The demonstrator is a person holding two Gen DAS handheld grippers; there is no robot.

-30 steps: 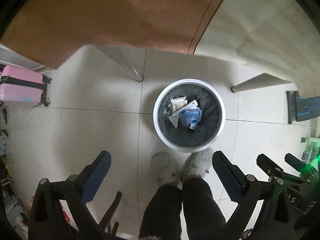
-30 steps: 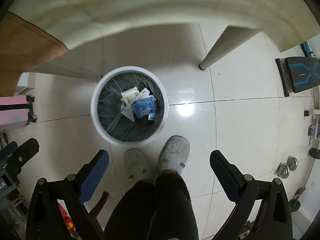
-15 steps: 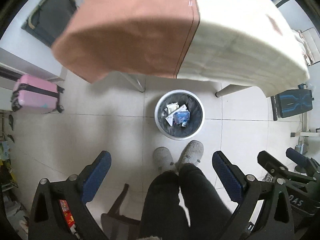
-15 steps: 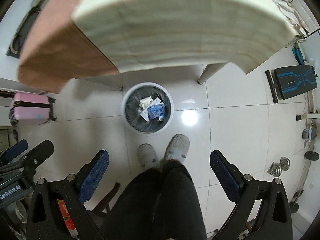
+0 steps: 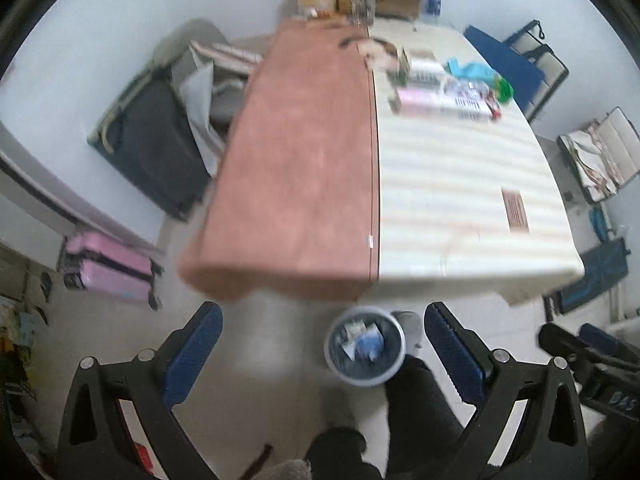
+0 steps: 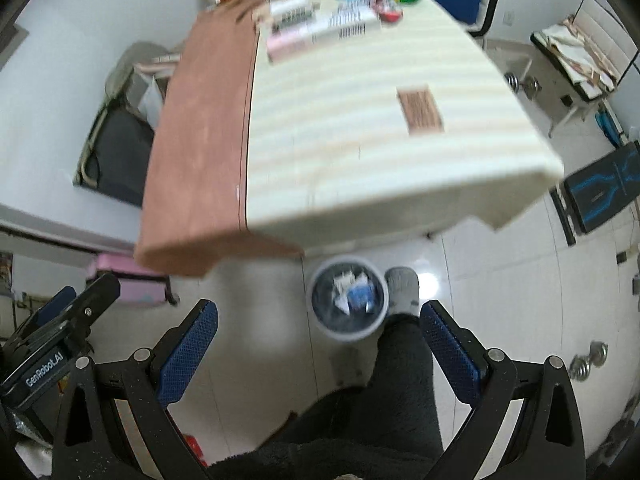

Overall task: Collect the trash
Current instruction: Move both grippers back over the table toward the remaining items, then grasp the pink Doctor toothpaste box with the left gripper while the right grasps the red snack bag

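Partway, by the look of it: trash bin (image 5: 366, 350) on the floor by the desk (image 5: 460, 184) already holds a few wrappers, but more litter (image 5: 448, 86) sits at the desk's far end — well away. Left gripper (image 5: 322, 354) and right gripper (image 6: 318, 350) both wide apart, nothing btwn the fingers — next pickup not begun.

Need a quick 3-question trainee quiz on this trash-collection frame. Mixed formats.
1. True or false: the left tongs hold a piece of trash.
2. Where is the trash bin? A) on the table B) on the floor by the table's near edge C) beside the pink suitcase
3. Fill in: the remaining clutter lies at the table's ____ end.

Key: 1 false, both tongs stand open and empty; 2 B; 3 far.
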